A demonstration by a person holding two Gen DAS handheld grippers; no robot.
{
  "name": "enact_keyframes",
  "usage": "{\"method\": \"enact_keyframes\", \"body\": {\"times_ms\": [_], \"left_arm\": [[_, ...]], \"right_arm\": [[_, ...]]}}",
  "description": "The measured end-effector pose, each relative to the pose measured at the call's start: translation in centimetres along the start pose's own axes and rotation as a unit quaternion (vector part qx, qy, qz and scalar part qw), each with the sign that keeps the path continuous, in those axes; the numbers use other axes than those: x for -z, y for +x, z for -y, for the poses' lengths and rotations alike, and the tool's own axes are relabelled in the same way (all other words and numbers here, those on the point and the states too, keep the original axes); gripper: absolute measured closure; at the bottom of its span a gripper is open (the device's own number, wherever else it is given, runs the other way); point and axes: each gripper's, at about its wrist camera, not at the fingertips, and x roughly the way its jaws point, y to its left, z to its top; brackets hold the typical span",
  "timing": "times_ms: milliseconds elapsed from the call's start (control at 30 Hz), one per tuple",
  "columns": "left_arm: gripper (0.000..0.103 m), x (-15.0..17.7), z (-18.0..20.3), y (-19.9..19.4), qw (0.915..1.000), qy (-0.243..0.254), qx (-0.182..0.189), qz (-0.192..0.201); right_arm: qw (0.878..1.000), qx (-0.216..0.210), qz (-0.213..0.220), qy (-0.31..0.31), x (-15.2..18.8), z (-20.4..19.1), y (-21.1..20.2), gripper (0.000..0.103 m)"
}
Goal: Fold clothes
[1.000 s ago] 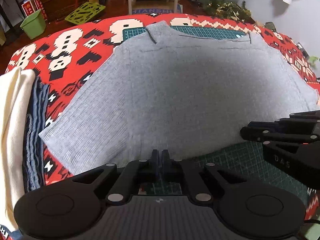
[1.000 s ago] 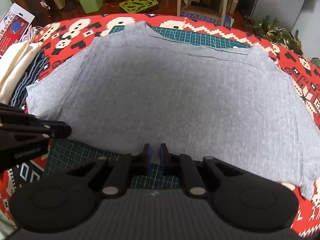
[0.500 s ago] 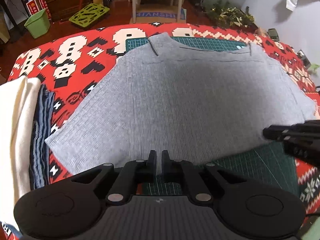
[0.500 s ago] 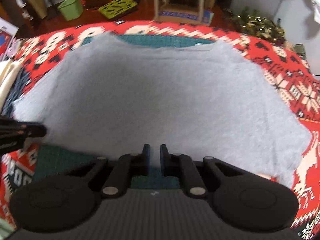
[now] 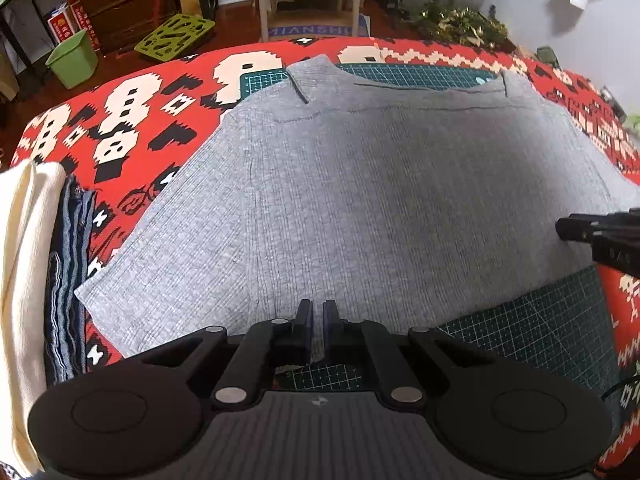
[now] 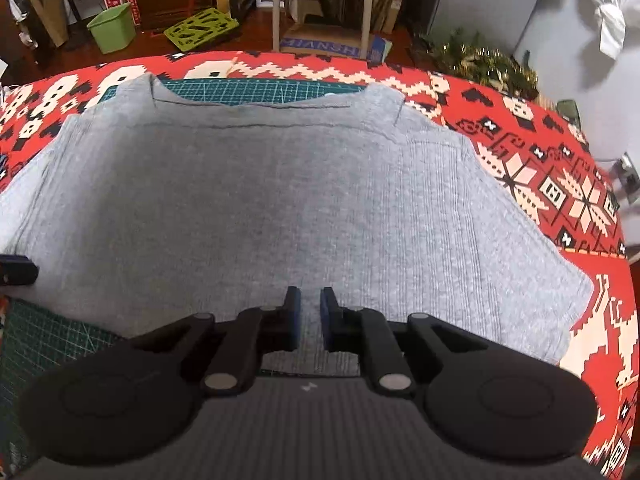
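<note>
Garment: a grey ribbed short-sleeved top (image 5: 360, 200) lies flat and spread out, neckline at the far side, hem toward the cameras, one sleeve out to each side.
Surface under it: a green cutting mat (image 5: 540, 320) with a printed grid, showing at the neckline and at the near corners; the mat lies on a red patterned cloth (image 5: 132, 120) with white and black motifs.
Left gripper (image 5: 316, 320): fingers drawn nearly together with only a thin slit between them, tips over the hem near the left sleeve; a fold of grey fabric sits in the slit, so it looks pinched on the hem.
Right gripper (image 6: 310, 312): fingers a little apart, with grey fabric showing in the gap; tips are at the hem near the right sleeve, and I cannot tell if the pads actually press the cloth.
Cross view: the right gripper's dark tip enters the left camera's picture at the right edge, over the top's right side.
Stack at left: cream fabric (image 5: 24, 280) beside blue striped fabric (image 5: 68, 280), at the cloth's left edge, just beside the left sleeve.
Background: a green bin (image 5: 72, 58) on a wooden floor beyond the table.
</note>
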Motion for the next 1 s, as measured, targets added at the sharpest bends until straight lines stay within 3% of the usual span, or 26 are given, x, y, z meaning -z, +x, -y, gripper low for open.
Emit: {"method": "enact_keyframes", "body": {"times_ms": [400, 600, 767, 1000], "left_arm": [[0.096, 3.2, 1.7, -0.5, 0.9934, 0.057, -0.038, 0.092], [0.096, 5.0, 3.5, -0.3, 0.9804, 0.11, -0.082, 0.141], [0.096, 4.6, 3.9, -0.4, 0.9824, 0.102, -0.094, 0.125], [0.093, 5.9, 4.9, -0.4, 0.9788, 0.093, -0.121, 0.137]], "right_arm": [[0.995, 0.024, 0.099, -0.007, 4.2, -1.0, -1.2, 0.09], [0.992, 0.054, 0.115, -0.025, 5.3, -2.1, -1.6, 0.09], [0.995, 0.037, 0.094, 0.016, 5.7, -1.4, -2.3, 0.09], [0.992, 0.039, 0.12, 0.006, 8.8, -1.4, -3.5, 0.09]]}}
